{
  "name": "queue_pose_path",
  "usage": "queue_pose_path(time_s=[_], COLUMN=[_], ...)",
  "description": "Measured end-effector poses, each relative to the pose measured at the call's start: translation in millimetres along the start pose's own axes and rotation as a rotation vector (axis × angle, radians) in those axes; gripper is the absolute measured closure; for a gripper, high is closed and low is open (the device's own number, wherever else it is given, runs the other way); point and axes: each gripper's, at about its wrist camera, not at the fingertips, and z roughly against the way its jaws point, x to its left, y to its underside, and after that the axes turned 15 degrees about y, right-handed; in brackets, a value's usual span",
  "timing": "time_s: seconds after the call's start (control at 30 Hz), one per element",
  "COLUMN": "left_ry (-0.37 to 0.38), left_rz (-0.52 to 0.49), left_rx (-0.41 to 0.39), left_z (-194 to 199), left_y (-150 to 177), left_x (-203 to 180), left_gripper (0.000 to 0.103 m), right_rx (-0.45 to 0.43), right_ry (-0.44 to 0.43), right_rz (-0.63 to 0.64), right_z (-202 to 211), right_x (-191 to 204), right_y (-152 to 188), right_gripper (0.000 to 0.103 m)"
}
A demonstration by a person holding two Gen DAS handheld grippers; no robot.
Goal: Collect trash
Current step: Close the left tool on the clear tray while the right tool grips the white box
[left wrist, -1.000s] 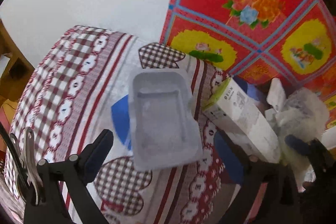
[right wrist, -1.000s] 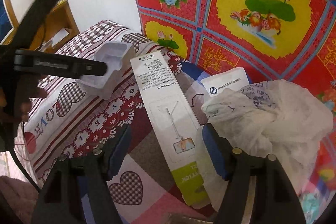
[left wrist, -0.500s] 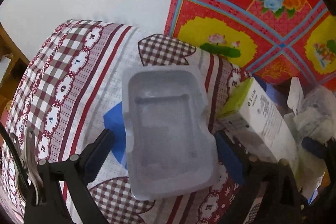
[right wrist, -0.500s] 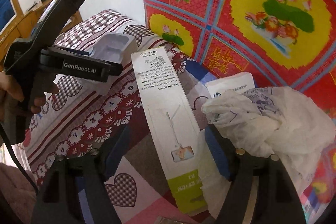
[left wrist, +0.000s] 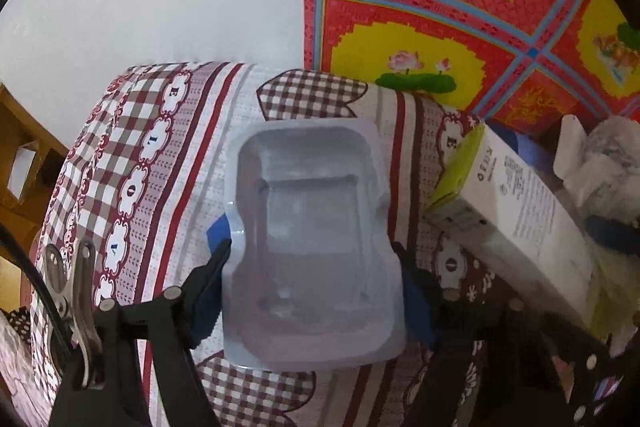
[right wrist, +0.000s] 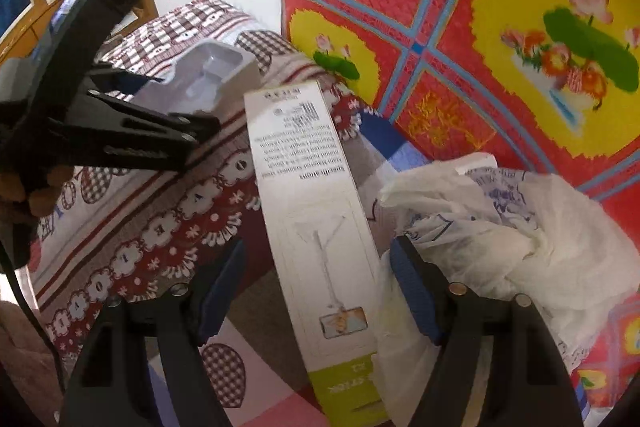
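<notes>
left tool straddles tray (closing)

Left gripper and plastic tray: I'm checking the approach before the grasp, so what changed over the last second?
The left gripper moved in over the plastic tray, jaws just closing, pads now flanking its sides; contact unclear. The right gripper edged closer to the long white box, open astride it. Tray, box and crumpled bag stayed put on the bed.

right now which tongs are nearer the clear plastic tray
Left. The left tongs straddle the clear plastic tray, jaws just closing around it. The right tongs sit apart, straddling the long white box beside it.
</notes>
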Motion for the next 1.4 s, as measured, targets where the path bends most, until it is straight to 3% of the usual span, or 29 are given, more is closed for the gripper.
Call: queue_pose_path(time_s=[0.23, 0.47, 0.7, 0.93, 1.1, 1.4], left_ry=[0.044, 0.083, 0.098, 0.085, 0.087, 0.083], left_rz=[0.025, 0.069, 0.101, 0.102, 0.109, 0.136], left_rx=[-0.006, -0.021, -0.029, -0.027, -0.02, -0.025], left_z=[31.2, 59.9, 81.4, 94.2, 92.6, 97.5], left_y=[18.7, 39.2, 63.2, 70.0, 77.6, 85.1], left_x=[36.6, 66.2, 91.3, 90.9, 91.6, 101.1], left_gripper=[0.026, 0.026, 0.026, 0.026, 0.026, 0.026], right_rx=[0.027, 0.037, -0.029, -0.101, -0.051, -0.044], right_ry=[-0.032, -0.208, -0.138, -0.131, -0.151, -0.052], right_rz=[0.015, -0.057, 0.006, 0.08, 0.13, 0.225], right_z=[-5.3, 0.9, 11.6, 20.0, 9.1, 6.6], right_x=[6.6, 20.6, 40.9, 57.6, 62.8, 78.0], right_y=[-3.5, -15.7, -34.3, -52.9, -50.6, -48.3], right_gripper=[0.028, 0.028, 0.028, 0.028, 0.027, 0.026])
